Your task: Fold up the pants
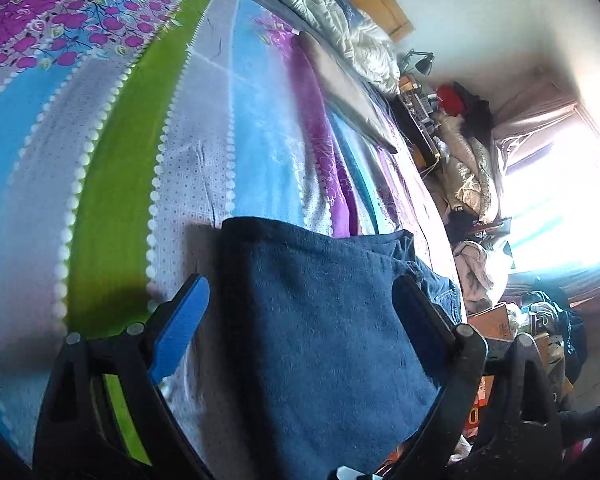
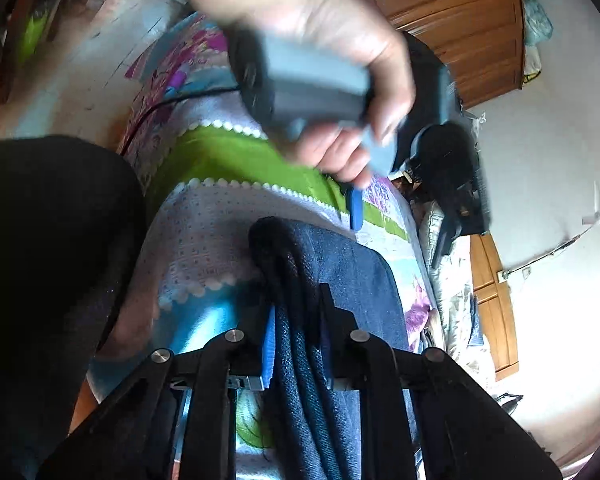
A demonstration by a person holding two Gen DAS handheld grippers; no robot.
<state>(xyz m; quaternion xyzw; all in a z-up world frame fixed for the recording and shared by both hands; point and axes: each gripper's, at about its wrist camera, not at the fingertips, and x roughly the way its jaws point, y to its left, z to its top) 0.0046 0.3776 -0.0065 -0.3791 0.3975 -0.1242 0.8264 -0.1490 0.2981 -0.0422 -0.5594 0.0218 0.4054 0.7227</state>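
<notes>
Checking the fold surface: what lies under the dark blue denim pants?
The dark blue denim pants rest on a patterned bedsheet with green, blue and dotted grey stripes. The sheet directly beneath them is covered. The right gripper clamps their folded edge.

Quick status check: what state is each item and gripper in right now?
Dark blue denim pants: folded, lying on the bed.
Left gripper: open, fingers straddling the pants.
Right gripper: shut on the pants' folded edge.
Striped floral bedsheet: spread flat.
</notes>
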